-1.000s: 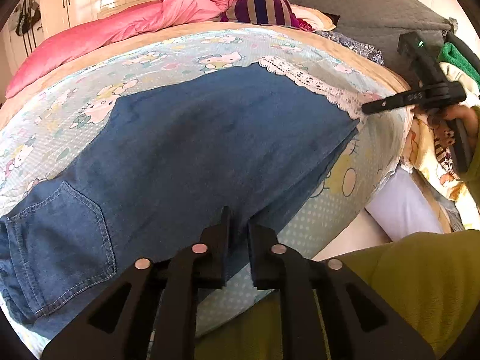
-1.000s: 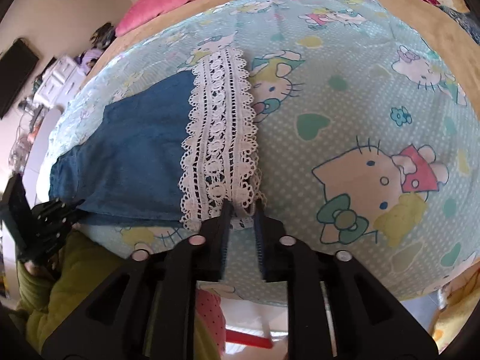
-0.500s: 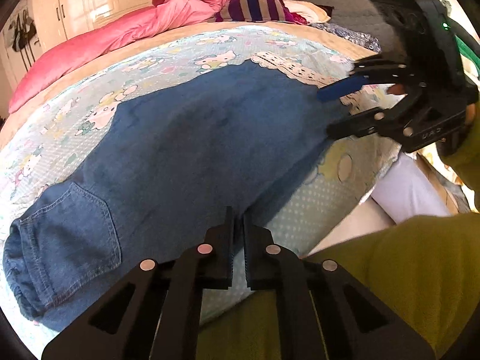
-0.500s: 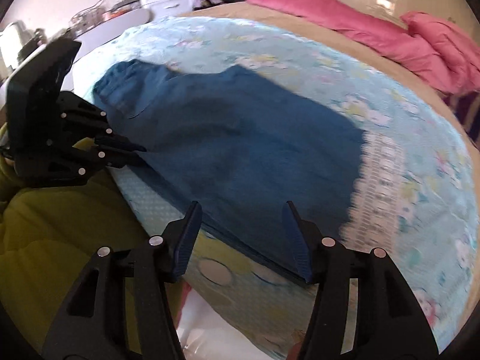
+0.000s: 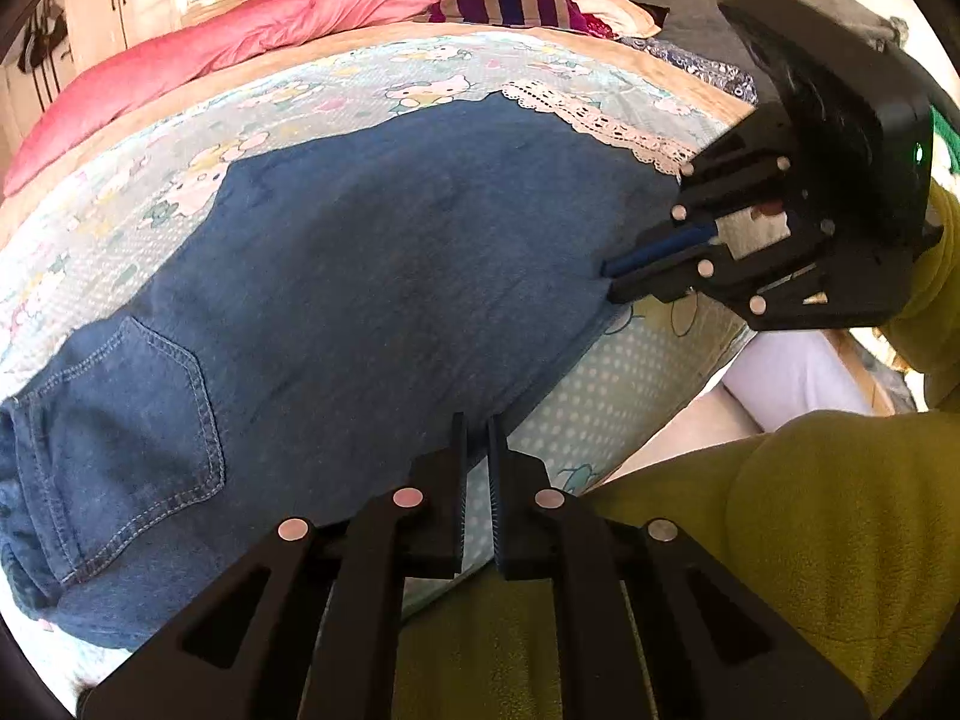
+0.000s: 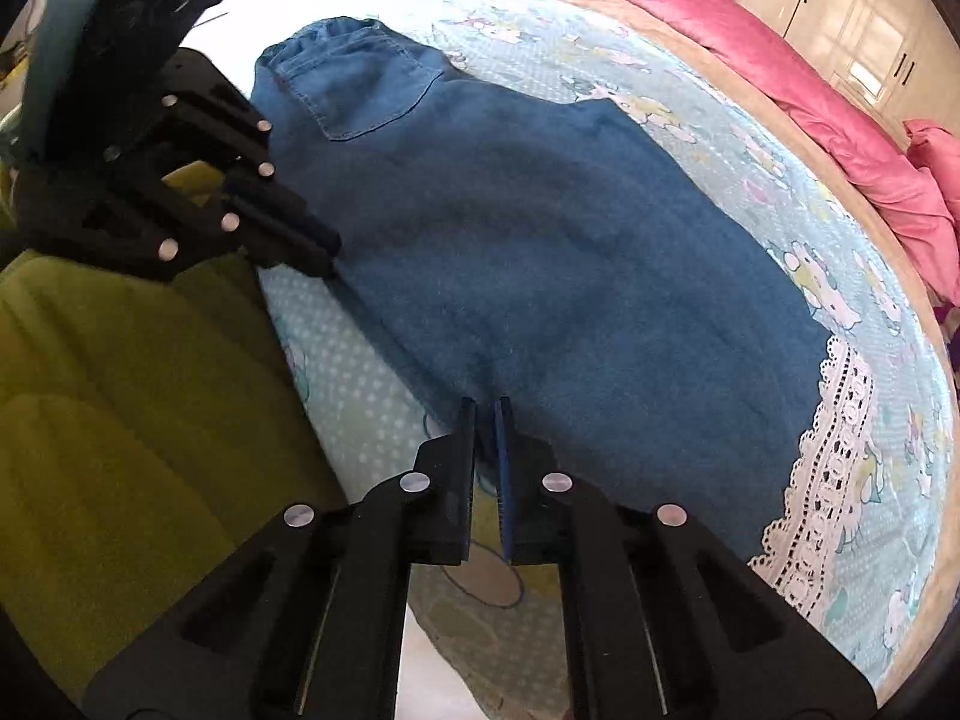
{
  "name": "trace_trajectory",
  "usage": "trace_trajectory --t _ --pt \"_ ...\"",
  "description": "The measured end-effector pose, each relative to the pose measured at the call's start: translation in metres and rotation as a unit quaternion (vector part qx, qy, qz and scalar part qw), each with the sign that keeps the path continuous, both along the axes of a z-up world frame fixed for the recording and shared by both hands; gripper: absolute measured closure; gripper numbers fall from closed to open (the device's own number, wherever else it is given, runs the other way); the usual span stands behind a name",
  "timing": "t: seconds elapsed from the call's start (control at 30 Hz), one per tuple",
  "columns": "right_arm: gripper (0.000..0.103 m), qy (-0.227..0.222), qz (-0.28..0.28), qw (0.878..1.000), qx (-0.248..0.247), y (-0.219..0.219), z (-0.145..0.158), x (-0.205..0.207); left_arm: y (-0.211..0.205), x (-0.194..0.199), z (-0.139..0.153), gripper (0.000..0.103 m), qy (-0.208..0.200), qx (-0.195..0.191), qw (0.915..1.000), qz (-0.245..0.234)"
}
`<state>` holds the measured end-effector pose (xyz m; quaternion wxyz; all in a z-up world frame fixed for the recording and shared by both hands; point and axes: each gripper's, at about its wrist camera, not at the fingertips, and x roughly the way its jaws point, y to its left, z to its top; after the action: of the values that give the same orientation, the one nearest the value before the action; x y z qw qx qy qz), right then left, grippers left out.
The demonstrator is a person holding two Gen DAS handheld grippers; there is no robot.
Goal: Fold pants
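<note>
Matt denim pants – lace hem, cotton-like bedsheet.

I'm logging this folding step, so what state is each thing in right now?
Pants: spread flat on the bed, lace hem at one end, near edge pinched at two spots.
Left hand-held gripper: shut on the pants' near edge.
Right hand-held gripper: shut on the pants' near edge, closer to the hem.
Bed sheet: smooth under the pants.
Pink quilt: bunched along the far side.

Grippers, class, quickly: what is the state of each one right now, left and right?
Left gripper: shut on the near edge of the denim pants.
Right gripper: shut on the same near edge, closer to the lace hem.
</note>
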<state>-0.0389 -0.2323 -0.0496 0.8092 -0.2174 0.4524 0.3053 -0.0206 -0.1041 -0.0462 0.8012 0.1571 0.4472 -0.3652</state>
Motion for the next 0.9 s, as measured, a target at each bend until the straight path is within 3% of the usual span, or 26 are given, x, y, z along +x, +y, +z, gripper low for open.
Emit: trace_trajectory --t 0.07,0.17,0.27,0.37,0.43,0.5,0.57,0.6,0.73,0.77,0.9 --pt "0.101 0.007 -0.005 1.000 0.007 0.001 -0.003 0.001 0.003 0.002 0.000 0.089 0.006 -0.007 0.9999 0.004" --pt "0.101 0.017 -0.001 1.000 0.019 -0.002 0.001 0.000 0.016 0.006 0.004 0.066 0.007 -0.022 0.9994 0.025" --pt "0.101 0.018 0.012 1.000 0.012 -0.005 0.002 -0.006 0.040 0.010 0.019 0.065 0.000 -0.051 0.9967 0.063" --pt "0.100 0.022 -0.002 0.999 0.039 -0.015 0.012 -0.008 0.070 0.013 0.035 0.043 -0.028 -0.066 0.9899 0.123" --pt "0.097 0.005 -0.017 0.998 0.062 -0.026 0.026 -0.006 0.092 0.017 0.042 0.041 -0.039 -0.063 0.9823 0.172" --pt "0.082 -0.012 -0.038 0.997 0.070 -0.037 0.035 -0.001 0.111 0.024 0.040 0.040 -0.041 -0.044 0.9731 0.223" --pt "0.078 -0.020 -0.070 0.995 0.065 -0.048 0.037 0.009 0.125 0.032 0.031 0.030 -0.043 0.008 0.9601 0.276" --pt "0.078 -0.017 -0.080 0.995 0.064 -0.052 0.036 0.013 0.133 0.035 0.024 0.030 -0.037 0.027 0.9547 0.294" --pt "0.076 0.020 -0.106 0.994 0.035 -0.067 0.016 0.021 0.156 0.040 0.012 0.030 -0.005 -0.017 0.9533 0.302" --pt "0.072 0.043 -0.108 0.993 0.013 -0.069 0.002 0.022 0.159 0.042 0.011 0.030 -0.004 -0.020 0.9538 0.300" --pt "0.072 0.035 -0.109 0.993 0.028 -0.073 -0.003 0.017 0.153 0.048 0.004 0.031 -0.017 -0.003 0.9565 0.291"
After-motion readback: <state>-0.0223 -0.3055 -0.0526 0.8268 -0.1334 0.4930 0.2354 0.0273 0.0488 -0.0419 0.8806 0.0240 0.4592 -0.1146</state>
